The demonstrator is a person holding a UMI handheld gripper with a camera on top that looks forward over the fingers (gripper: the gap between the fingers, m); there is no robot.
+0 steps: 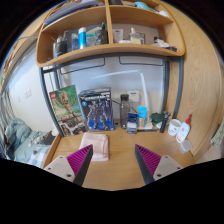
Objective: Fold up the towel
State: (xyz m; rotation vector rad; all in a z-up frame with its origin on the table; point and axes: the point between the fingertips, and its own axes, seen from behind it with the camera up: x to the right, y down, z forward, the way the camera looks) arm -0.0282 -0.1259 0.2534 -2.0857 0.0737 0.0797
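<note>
While the towel (96, 145) is lying untouched at the far side of the worktop (112, 165), just beyond the left finger and well short of being gripped, the hand-held gripper (114, 160) is being held above the near part of the wooden surface with its fingers spread wide apart and nothing between them. The magenta pads (80, 157) are being shown facing each other across bare wood only. The towel, a small pinkish piece, is being seen as a roughly squared bundle resting against the back of the worktop, just below two posters (82, 108) that are being propped against the wall; whether it is already partly folded cannot be told. Beyond the right finger, small bottles (138, 119) are being kept against the wall, and a white object (179, 128) is being kept further right, while a shelf (105, 52) loaded with containers is being carried above everything. The step in hand is being judged as the approach, with no fold yet begun. The next move is being judged to call for the hand-held gripper being carried forward and a little leftward, lowered to the near edge of the cloth, and closed on one layer without the posters behind being disturbed.
</note>
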